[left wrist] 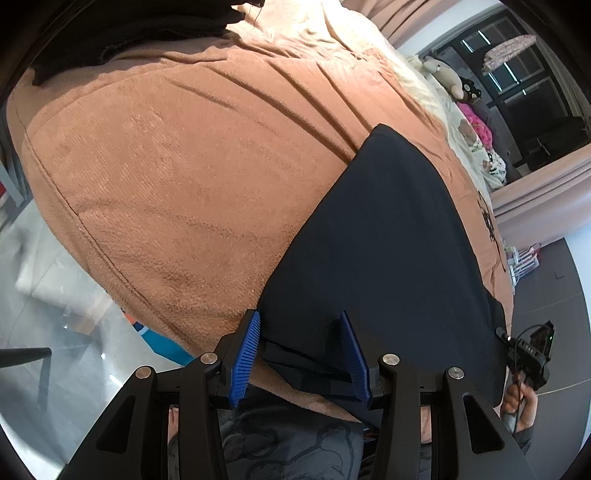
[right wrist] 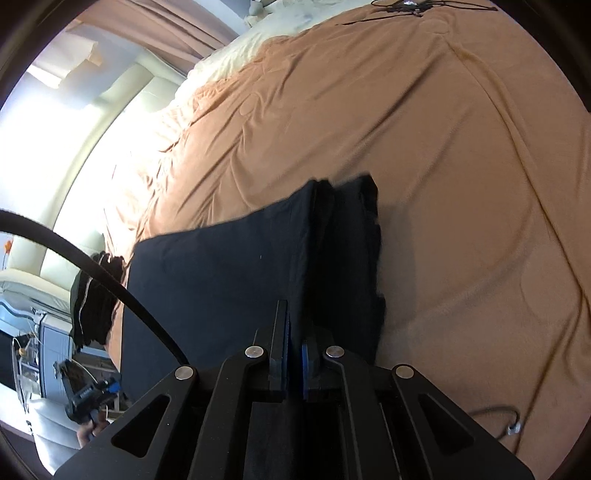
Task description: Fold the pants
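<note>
Dark navy pants [left wrist: 388,240] lie folded on a brown blanket [left wrist: 166,166]. My left gripper [left wrist: 299,317] stands about half open over their near corner. Its blue pads [left wrist: 245,354] straddle the folded edge without squeezing it. In the right wrist view, the same pants [right wrist: 221,277] have one edge pulled up into a ridge. My right gripper [right wrist: 295,325] is shut on that edge, pads almost together with dark cloth between them. A hand holds the right gripper [left wrist: 532,354] at the pants' far side in the left wrist view. The left gripper [right wrist: 88,395] shows small at the lower left.
A black heap of clothes [left wrist: 129,29] lies at the blanket's far corner and appears again as a dark pile [right wrist: 92,295]. Plush toys [left wrist: 450,77] sit on cream bedding. A thin cable [right wrist: 498,417] lies on the blanket [right wrist: 443,147]. The bed's edge drops to a glossy floor [left wrist: 55,332].
</note>
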